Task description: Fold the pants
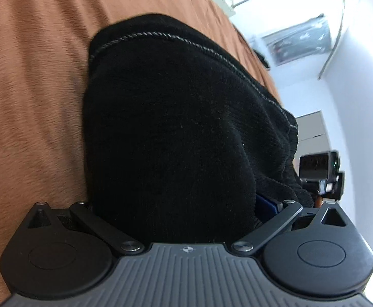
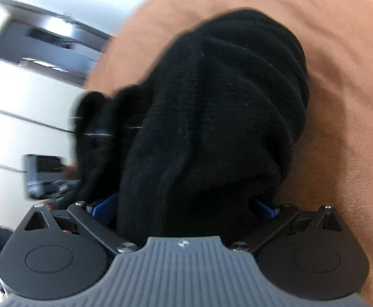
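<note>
The left claw (image 1: 176,204) is clamped on the pants (image 1: 176,117): black cloth fills the gap between its fingers, and only a sliver of a blue pad (image 1: 264,206) shows at the lower right of the fabric. From that grip the pants rise up the middle of the frame in a broad dark mass, with a stitched seam (image 1: 186,42) curving along the upper edge and down the right side. The cloth hangs over a brown blanket (image 1: 33,81) that covers the left and top of the frame. At the right edge, past the fabric, a dark camera-like device (image 1: 319,168) stands against a white wall (image 1: 360,102).

The right claw (image 2: 183,204) likewise grips the pants (image 2: 212,107), with blue pads (image 2: 104,206) pressed against the cloth on either side at the bottom centre. The fabric bunches in heavy folds up through the middle of the frame. The blanket (image 2: 339,102) lies behind it at the right and top. At the left the picture is blurred; white walls and a dark boxy object (image 2: 43,174) show at the lower left.
</note>
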